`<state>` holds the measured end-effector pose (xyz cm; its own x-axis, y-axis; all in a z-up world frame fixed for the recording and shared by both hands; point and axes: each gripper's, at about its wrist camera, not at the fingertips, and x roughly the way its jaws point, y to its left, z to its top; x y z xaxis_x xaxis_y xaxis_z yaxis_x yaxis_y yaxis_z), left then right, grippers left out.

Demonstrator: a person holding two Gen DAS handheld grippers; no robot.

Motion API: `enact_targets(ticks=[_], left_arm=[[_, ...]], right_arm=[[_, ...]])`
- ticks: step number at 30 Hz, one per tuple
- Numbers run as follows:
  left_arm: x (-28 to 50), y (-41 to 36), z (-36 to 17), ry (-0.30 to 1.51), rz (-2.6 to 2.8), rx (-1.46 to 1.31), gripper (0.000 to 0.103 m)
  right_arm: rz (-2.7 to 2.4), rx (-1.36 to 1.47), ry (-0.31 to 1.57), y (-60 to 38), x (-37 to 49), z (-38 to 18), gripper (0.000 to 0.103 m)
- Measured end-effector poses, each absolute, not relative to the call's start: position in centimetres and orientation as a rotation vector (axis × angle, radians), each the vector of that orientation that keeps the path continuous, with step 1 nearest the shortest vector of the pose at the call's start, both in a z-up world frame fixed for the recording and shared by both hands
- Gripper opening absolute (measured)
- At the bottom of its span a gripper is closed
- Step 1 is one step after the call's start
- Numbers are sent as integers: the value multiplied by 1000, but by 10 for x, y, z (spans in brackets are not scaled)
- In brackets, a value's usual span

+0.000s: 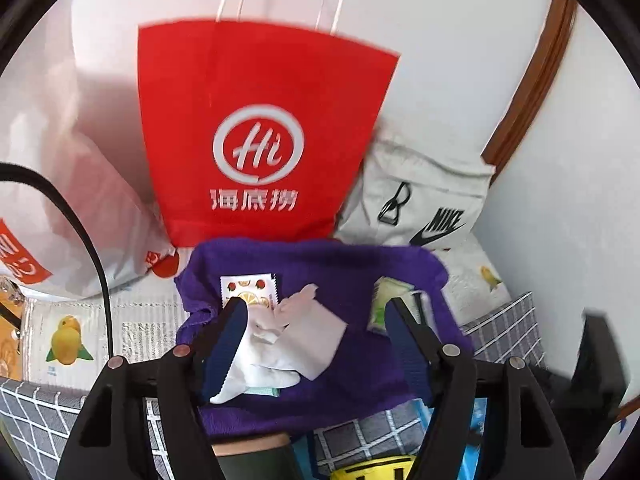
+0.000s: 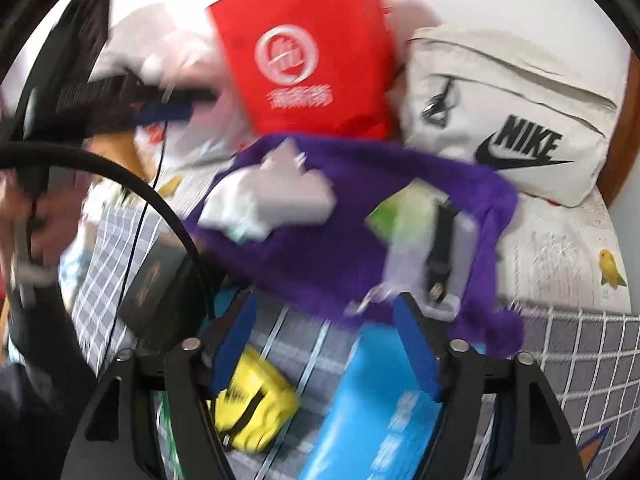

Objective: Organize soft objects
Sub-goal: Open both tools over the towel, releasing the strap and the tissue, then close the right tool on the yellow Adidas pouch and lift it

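A purple towel (image 1: 352, 380) lies spread on the bed. On it rest a crumpled white cloth (image 1: 288, 344), a fruit-print sachet (image 1: 248, 286) and a green packet (image 1: 386, 300). My left gripper (image 1: 315, 302) hangs open above the towel, its left finger (image 1: 224, 340) overlapping the white cloth's edge and its pads pressing nothing. The right wrist view is blurred. It shows the towel (image 2: 320, 248), the white cloth (image 2: 272, 200), the green packet (image 2: 400, 212) and a black strap clip (image 2: 442, 248). My right gripper (image 2: 325, 298) stands open over the towel's near edge, holding nothing.
A red paper bag (image 1: 256, 132) stands behind the towel, a white Nike bag (image 1: 420, 208) to its right and a white plastic bag (image 1: 60, 200) to its left. A blue packet (image 2: 380, 400), a yellow item (image 2: 256, 396) and a black box (image 2: 160, 292) lie on the checked sheet.
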<state>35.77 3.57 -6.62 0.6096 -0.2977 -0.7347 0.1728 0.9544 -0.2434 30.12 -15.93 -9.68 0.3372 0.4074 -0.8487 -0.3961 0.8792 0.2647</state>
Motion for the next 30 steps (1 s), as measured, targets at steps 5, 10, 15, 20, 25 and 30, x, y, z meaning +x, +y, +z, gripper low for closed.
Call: enact_targets(ticks=[5, 10, 15, 20, 25, 30], left_arm=[[333, 34, -41, 811, -271, -138, 78], [309, 31, -28, 815, -281, -88, 78], [274, 43, -17, 792, -244, -41, 78], [244, 64, -19, 794, -215, -24, 78], [227, 89, -28, 813, -179, -45, 78], [214, 108, -39, 834, -145, -58, 78]], right_arm=[[649, -40, 1157, -128, 256, -104, 77], [724, -210, 1153, -84, 225, -121, 81], [712, -299, 1191, -62, 225, -146, 82], [653, -408, 1198, -48, 233, -171, 89], [618, -284, 1244, -59, 250, -172, 66], [664, -235, 1240, -66, 250, -162, 35]])
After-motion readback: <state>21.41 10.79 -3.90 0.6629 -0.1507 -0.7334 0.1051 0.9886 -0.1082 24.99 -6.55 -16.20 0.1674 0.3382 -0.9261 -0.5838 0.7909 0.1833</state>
